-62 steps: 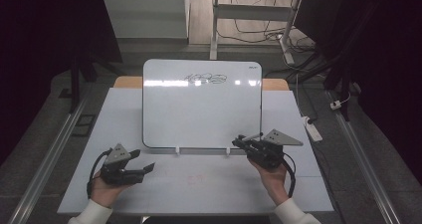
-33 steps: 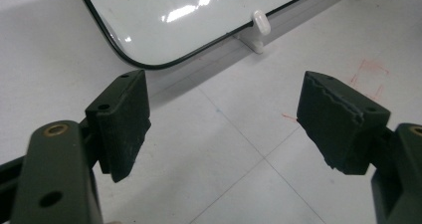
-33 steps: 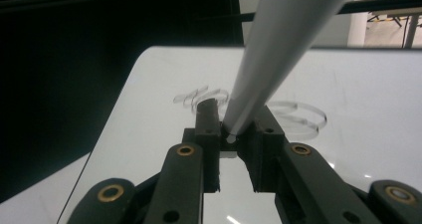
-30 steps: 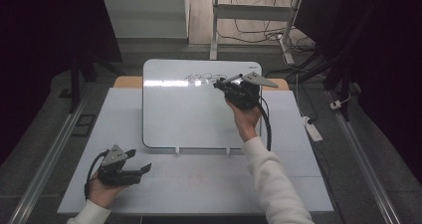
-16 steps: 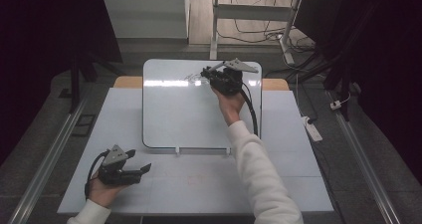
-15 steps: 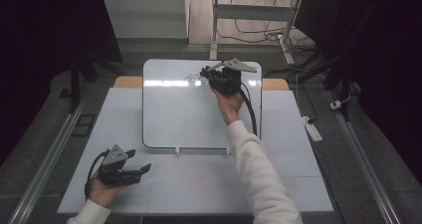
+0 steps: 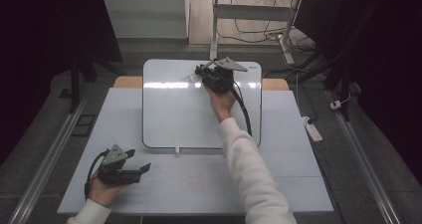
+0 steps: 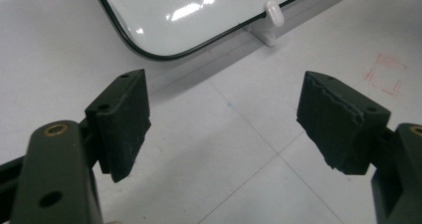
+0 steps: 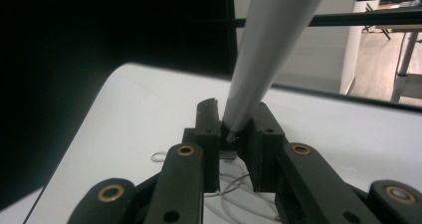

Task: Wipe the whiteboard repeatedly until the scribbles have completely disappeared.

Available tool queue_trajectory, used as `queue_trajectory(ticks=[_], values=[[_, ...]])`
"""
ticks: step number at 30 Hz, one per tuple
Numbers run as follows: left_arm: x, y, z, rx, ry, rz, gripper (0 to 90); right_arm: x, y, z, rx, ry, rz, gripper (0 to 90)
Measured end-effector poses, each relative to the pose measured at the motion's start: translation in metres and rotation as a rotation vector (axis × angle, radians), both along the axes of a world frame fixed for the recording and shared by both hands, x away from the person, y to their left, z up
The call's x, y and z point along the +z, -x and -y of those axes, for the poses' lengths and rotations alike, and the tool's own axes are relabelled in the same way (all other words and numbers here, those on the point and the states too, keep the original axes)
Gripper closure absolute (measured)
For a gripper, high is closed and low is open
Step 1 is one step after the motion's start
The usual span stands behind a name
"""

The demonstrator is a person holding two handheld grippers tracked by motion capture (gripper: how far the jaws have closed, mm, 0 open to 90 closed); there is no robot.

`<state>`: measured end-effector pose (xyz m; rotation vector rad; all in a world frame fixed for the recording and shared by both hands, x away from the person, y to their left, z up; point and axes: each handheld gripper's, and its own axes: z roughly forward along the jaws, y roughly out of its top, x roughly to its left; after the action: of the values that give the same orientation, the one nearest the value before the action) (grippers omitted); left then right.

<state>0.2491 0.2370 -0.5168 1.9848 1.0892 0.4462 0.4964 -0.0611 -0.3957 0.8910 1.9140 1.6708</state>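
Note:
A white whiteboard lies flat on the middle of the table. My right gripper is over its far edge, shut on a pale grey marker that stands up between the jaws and leans away. Thin dark scribbles show on the board just left of the jaws, and curved lines run under them. My left gripper rests near the table's front left corner, off the board. Its pads stand wide apart with nothing between them, and the left gripper points toward the board's rounded near corner.
A small white clip sits at the board's near edge on a holder. A faint red square mark is on the table surface. A white power strip lies on the floor to the right, with cables and desk legs beyond.
My right gripper has travelled from the board's near right corner up to its far edge with the marker, then edged slightly left. The left gripper has stayed put.

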Motion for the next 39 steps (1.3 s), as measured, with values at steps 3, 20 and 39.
queue_trajectory(ticks=[3, 20, 39], values=[[0.0, -0.001, 0.0, 0.0, -0.002, -0.006, 22.2, -0.011, 0.008, -0.022, 0.102, 0.06, -0.001, 77.9], [0.0, 0.001, 0.001, -0.002, -0.001, 0.001, 22.2, -0.009, 0.005, -0.018, -0.011, -0.044, 0.009, 77.9], [0.002, 0.002, 0.0, 0.01, 0.005, 0.014, 22.4, -0.021, 0.012, -0.038, 0.061, 0.005, 0.044, 78.0]])
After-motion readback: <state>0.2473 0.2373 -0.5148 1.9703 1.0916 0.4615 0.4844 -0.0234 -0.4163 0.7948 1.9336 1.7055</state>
